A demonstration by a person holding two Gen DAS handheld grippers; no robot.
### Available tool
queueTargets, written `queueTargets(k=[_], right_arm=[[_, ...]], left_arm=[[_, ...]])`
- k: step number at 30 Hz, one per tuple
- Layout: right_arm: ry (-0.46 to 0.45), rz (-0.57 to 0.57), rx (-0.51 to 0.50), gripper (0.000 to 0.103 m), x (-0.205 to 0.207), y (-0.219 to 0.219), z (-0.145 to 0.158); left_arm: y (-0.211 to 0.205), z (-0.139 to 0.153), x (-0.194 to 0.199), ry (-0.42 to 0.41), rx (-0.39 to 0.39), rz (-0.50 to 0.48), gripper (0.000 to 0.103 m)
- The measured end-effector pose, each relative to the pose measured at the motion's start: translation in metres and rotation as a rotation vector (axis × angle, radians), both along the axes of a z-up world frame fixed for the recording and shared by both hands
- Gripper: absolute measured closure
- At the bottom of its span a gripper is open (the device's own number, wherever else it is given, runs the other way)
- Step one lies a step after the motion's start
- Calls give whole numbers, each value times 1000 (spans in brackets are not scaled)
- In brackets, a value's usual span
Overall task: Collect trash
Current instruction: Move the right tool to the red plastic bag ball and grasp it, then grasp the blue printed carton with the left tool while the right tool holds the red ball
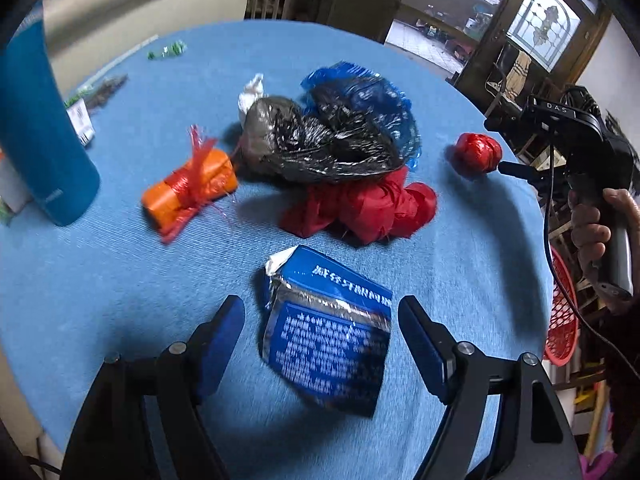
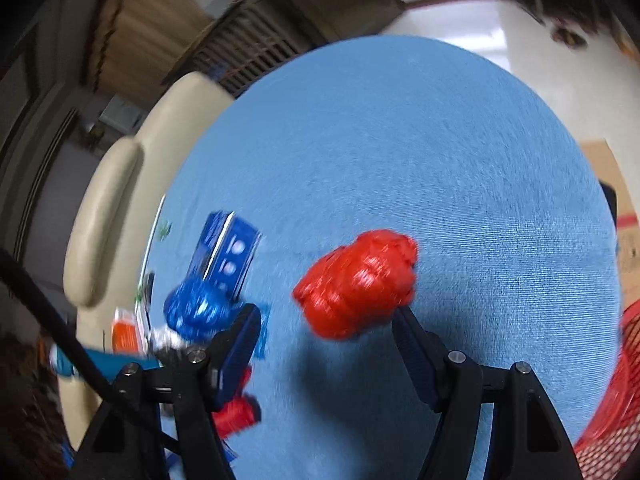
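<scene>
L wrist view: we are looking down on the counter [image 1: 120, 300], covered w/ a blue cloth. Our left gripper [image 1: 322, 332] is hovering over the blue foil packet [image 1: 328, 332]; its jaws are standing spread, one on each side of the packet, not touching it. Behind it are lying the red crumpled wrapper [image 1: 360, 208], the black plastic bag [image 1: 312, 144] w/ a blue bag [image 1: 376, 100] over it, and the orange bundle [image 1: 188, 192]. A blue bottle [image 1: 44, 140] is standing at the left. At the far right a hand [image 1: 592, 228] is holding the right gripper [image 1: 516, 170] just beside the red ball [image 1: 478, 154]. A red mesh basket [image 1: 562, 320] is showing below the counter edge, probably the trash target.

R wrist view (blurred): the right gripper [image 2: 324, 328] is approaching the red ball [image 2: 356, 284]. Its jaws are spread; the ball is sitting just ahead of the tips, nearer the right-hand one, not pinched yet. The basket [image 2: 600, 420] is at the lower right.

To do the step well, we are advising: bring each gripper lower until the item is fully between the jaws, center it, then close. The packet is flat and slippery, so pinch it by the raised edge; the ball may roll, so close slowly.
</scene>
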State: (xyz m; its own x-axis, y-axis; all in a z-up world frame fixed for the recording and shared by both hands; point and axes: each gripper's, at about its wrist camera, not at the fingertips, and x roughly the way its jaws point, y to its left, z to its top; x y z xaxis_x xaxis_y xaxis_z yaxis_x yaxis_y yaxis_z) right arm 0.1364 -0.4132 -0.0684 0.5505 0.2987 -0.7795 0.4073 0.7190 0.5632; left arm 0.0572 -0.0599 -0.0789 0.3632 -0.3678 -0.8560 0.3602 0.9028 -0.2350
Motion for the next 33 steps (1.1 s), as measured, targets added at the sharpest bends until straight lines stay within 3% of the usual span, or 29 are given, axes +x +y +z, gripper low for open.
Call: queueTargets(k=[5, 11, 15, 18, 20, 25, 29, 31, 33], right_arm=[[64, -88, 11, 31, 16, -7, -14], [85, -56, -116, 32, 30, 13, -16], [75, 18, -199, 48, 30, 32, -15], [52, 57, -222, 52, 24, 41, -13], [39, 78, -231, 53, 18, 43, -11], [-18, 166, -228, 53, -10, 52, -6], [-45, 229, -223, 53, -34, 62, -3], [-60, 262, -220, 53, -50, 70, -3], [-65, 290, -221, 53, -62, 78, -2]], left_arm=[[-4, -10, 11, 34, -15, -16, 23], [-20, -11, 10, -8, 17, -33, 23], [-24, -13, 8, -38, 28, -30, 24], [-28, -12, 4, -71, 45, -22, 38], [-23, -12, 3, -62, 14, -12, 49], [-7, -11, 2, -37, -41, 15, 55], [-4, -5, -7, -67, -27, -9, 51], [-6, -4, -8, -61, -24, -24, 32], [-6, -4, -11, -62, -23, -39, 27]])
